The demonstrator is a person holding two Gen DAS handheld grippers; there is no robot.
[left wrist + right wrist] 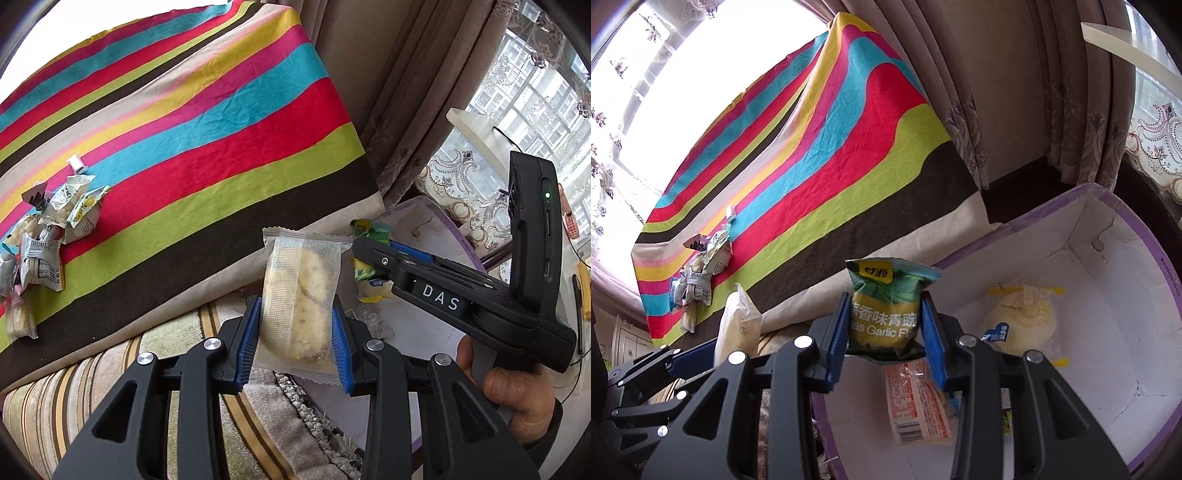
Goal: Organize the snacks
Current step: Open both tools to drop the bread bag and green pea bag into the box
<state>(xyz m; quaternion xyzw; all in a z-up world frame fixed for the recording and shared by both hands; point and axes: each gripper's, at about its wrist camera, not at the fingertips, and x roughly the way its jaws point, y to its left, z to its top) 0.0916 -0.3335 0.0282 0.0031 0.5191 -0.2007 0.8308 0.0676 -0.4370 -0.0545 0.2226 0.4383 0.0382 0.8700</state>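
Left tool (295,343) clamps a wrapped biscuit (301,299); right tool (884,334) grips a green pea packet (886,314) above the white box (1108,295).

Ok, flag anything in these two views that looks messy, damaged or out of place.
The leftover snack packets lie in a crumpled, overlapping heap on the striped cloth rather than laid out. The white box has scuffed, cracked-looking inner walls. Nothing is spilled, and the cookie pack and green pea packet look intact.
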